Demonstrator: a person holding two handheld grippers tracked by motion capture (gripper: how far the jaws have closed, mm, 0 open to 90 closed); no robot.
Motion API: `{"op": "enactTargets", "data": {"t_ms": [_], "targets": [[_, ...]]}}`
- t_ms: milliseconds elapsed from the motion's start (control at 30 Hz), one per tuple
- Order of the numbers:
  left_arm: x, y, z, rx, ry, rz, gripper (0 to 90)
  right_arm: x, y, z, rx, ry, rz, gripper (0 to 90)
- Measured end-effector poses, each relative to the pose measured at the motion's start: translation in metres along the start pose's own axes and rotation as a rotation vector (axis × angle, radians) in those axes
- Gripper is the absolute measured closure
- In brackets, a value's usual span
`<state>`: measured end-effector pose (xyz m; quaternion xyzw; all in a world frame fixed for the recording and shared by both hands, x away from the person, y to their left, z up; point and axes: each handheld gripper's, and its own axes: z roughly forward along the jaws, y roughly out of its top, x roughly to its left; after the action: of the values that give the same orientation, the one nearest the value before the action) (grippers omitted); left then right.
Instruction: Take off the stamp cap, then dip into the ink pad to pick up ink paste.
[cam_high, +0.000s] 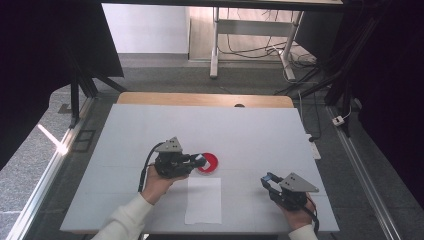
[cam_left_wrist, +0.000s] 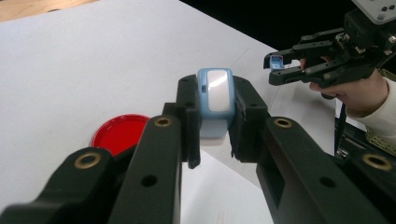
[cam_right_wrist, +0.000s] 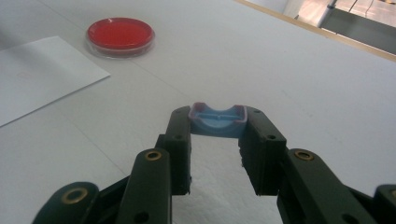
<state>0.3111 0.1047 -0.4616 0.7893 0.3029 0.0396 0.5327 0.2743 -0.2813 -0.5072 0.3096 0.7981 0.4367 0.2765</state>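
My left gripper is shut on a small light-blue block with a white face, held upright just above and beside a round red dish. My right gripper, low over the table's front right, is shut on a shallow blue cap-like piece with a reddish rim. That cap also shows in the left gripper view, far off in the right gripper's jaws. The red dish lies well ahead and to the left in the right gripper view.
A white sheet of paper lies on the white table between the two hands, just in front of the dish. The table's wooden far edge borders a floor with cables and a desk frame.
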Motion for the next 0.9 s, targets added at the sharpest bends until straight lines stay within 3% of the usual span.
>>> {"op": "enactTargets", "data": {"t_ms": [400,900], "targets": [[0.0040,-0.0006,-0.0042,0.005,0.018,0.004,75.6,-0.0093,-0.0065,-0.0093,0.003,-0.039,0.010,64.6],[0.0093,-0.0004,-0.0007,0.022,0.059,0.017,75.6,-0.0070,-0.0070,-0.0072,0.008,-0.028,0.003,64.6]]}}
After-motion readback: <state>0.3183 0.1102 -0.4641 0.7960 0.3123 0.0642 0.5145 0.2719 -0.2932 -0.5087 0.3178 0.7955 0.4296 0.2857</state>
